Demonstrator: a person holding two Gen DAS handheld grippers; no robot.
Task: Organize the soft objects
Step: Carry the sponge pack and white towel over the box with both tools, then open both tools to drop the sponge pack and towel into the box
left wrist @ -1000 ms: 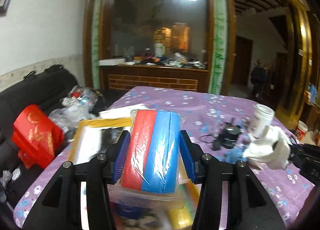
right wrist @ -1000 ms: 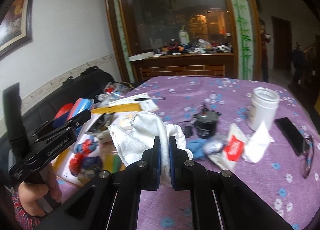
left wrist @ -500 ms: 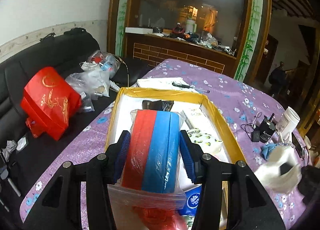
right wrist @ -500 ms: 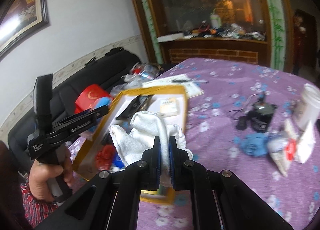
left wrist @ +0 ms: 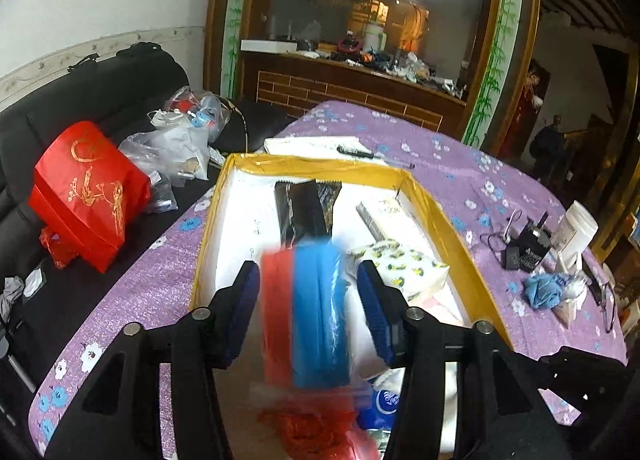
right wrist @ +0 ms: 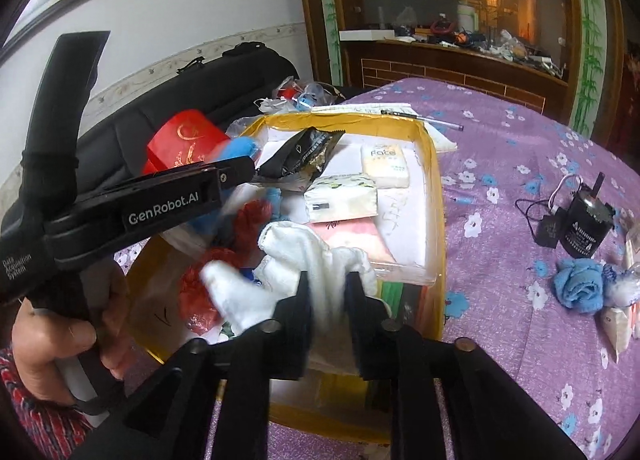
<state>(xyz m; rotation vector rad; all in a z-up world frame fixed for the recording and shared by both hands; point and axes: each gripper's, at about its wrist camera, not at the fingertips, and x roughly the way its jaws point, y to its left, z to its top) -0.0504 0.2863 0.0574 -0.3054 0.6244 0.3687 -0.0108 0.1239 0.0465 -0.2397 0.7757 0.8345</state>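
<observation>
A red and blue soft pack [left wrist: 308, 312] in a clear bag hangs blurred between the pads of my left gripper [left wrist: 308, 292]. Its jaws are opening and a gap shows on each side of the pack. Below lies the yellow-rimmed box [left wrist: 320, 165]. My right gripper [right wrist: 330, 292] is over the same box's [right wrist: 439, 200] near end, its jaws opening with a white towel [right wrist: 296, 252] loose and blurred between them. The left gripper [right wrist: 236, 170] shows from the side, held by a hand [right wrist: 60, 340].
In the box lie a black packet [left wrist: 306, 212], tissue packs [right wrist: 342, 200], and a red net bag [right wrist: 200, 292]. On the purple cloth to the right are a blue cloth [right wrist: 578, 286], a black charger [right wrist: 584, 228] and a white jar [left wrist: 576, 228]. A red bag [left wrist: 88, 192] sits on the sofa.
Both grippers came over the yellow box. The left jaws widened and the red and blue pack slips down blurred. The right jaws, shut on the towel before, have parted.
</observation>
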